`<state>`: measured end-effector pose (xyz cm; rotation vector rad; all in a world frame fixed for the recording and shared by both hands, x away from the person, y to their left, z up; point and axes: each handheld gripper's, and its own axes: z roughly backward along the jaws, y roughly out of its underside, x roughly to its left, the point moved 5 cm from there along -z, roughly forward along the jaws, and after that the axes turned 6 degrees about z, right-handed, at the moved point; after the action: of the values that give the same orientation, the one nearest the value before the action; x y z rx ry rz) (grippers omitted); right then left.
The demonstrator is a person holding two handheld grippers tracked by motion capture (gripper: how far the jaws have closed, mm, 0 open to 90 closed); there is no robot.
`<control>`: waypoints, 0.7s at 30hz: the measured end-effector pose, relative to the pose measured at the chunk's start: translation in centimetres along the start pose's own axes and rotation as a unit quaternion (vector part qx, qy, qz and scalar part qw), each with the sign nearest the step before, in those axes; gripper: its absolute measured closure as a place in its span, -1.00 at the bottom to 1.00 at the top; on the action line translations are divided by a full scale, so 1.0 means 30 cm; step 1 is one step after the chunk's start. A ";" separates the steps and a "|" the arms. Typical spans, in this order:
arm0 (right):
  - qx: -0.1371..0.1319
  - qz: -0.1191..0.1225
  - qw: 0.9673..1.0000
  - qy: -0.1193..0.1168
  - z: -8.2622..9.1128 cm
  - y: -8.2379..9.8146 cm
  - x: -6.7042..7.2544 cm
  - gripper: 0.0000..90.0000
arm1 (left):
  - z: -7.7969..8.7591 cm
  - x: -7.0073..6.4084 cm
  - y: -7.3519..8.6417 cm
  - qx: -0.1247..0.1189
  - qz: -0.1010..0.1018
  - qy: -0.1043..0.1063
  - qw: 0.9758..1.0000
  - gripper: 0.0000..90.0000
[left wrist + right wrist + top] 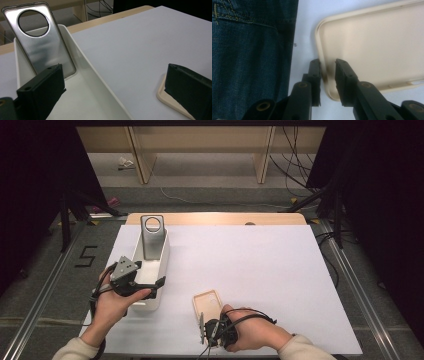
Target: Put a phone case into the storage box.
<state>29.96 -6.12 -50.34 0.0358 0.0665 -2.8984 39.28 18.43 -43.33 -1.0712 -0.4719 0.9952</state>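
We took the white tray point(161, 251) as our landmark, on the left part of the white table cover point(260, 270).

Left gripper point(134, 279) sat at the tray's near end, held over its rim. In the left gripper view its jaws stood wide apart: one over the tray's inside, the other well out past the tray's right wall, w/ nothing between them. So released, gripping nothing.

Inside the tray, at its far end, a silver phone case point(42, 42) leaned upright against the end wall, round camera hole at the top, its foot on the tray floor.

The beige phone case point(208, 304) lay flat on the cover, right of the tray's near end and apart from it, open side up. In the left gripper view a corner of it point(170, 100) showed just past the tray's right wall, partly behind the jaw.

Right gripper point(206, 329) was at the beige case's near edge, further from the tray than the case itself. In the right gripper view point(327, 70) the jaws straddled the case's raised rim near a corner, one outside, one inside, close to it on both sides. Whether the pads were pressing yet, we couldn't tell; a thin gap seemed to remain.

Person's jeans point(252, 50) showed beside the table edge in that view.
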 end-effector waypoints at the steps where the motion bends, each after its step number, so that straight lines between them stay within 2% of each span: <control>1: 0.000 -0.001 1.000 0.000 0.000 -0.001 0.002 0.70 | 0.000 0.000 0.000 0.000 0.000 0.001 1.000 -0.96; 8: 0.003 0.007 1.000 -0.005 0.001 -0.004 0.010 0.86 | -0.001 -0.001 0.000 0.000 -0.001 0.001 1.000 -0.95; 21: -0.003 0.025 1.000 -0.008 -0.001 -0.004 0.015 0.93 | -0.001 -0.002 0.001 -0.001 -0.002 0.001 1.000 -0.95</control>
<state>29.48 -6.11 -50.39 0.0121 0.0690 -2.8479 39.27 18.36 -43.36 -1.0722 -0.4723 0.9909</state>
